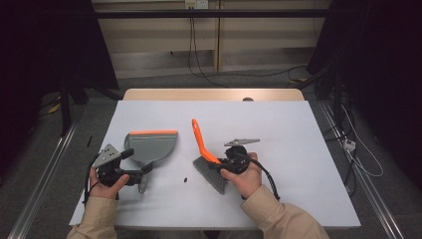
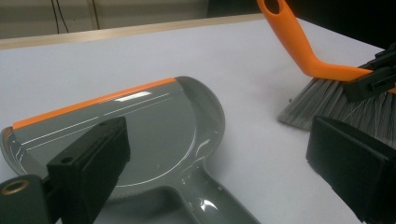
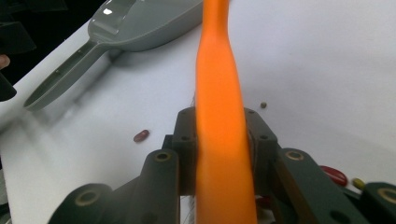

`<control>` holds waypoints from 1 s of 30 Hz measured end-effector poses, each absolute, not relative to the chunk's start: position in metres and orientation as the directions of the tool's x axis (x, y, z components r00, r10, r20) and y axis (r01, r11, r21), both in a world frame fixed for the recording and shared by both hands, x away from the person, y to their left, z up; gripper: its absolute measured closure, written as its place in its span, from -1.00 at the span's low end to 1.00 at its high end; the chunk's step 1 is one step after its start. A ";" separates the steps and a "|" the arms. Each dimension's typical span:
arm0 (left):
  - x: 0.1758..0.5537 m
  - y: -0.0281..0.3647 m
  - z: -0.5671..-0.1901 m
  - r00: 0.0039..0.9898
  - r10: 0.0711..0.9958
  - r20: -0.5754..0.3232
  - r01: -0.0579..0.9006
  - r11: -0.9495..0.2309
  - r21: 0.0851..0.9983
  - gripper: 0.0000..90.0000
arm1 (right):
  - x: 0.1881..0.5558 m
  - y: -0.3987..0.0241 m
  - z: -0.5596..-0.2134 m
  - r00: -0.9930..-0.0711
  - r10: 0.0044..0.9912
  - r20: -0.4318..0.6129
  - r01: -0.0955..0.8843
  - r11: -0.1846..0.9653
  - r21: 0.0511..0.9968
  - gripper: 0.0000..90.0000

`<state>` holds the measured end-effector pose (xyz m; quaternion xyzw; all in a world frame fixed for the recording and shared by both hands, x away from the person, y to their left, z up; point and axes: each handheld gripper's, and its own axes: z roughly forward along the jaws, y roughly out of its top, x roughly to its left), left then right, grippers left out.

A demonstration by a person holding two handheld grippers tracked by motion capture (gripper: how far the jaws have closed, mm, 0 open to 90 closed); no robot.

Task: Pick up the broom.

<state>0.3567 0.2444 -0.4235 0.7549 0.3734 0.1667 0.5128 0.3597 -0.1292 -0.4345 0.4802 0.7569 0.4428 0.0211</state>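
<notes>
The right gripper (image 1: 230,160) has its fingers clamped tight on the orange handle of the brush (image 1: 209,159). The brush bristles rest on the desk (image 1: 298,149), and its long handle points up and away from the person. The grey dustpan (image 1: 152,144) lies flat just to the left of the brush, with its orange lip on the far side and its handle pointing back toward the person. The left gripper (image 1: 130,175) is right at the dustpan's handle, its fingers (image 2: 88,163) spread apart with nothing pinched between them yet. A small dark bean (image 1: 185,179) sits on the desk between the dustpan and the brush, so the brush probably has to sweep left toward the dustpan. More beans (image 3: 332,174) lie close by the brush. The desk is white and smooth. Past it are a grey floor and loose cables (image 1: 199,69).
</notes>
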 end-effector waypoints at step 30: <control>0.357 0.248 -0.423 0.660 0.738 -0.143 0.397 -0.181 0.900 -0.87 | 0.367 -0.058 -0.439 -0.571 0.651 0.499 0.743 0.152 0.652 0.59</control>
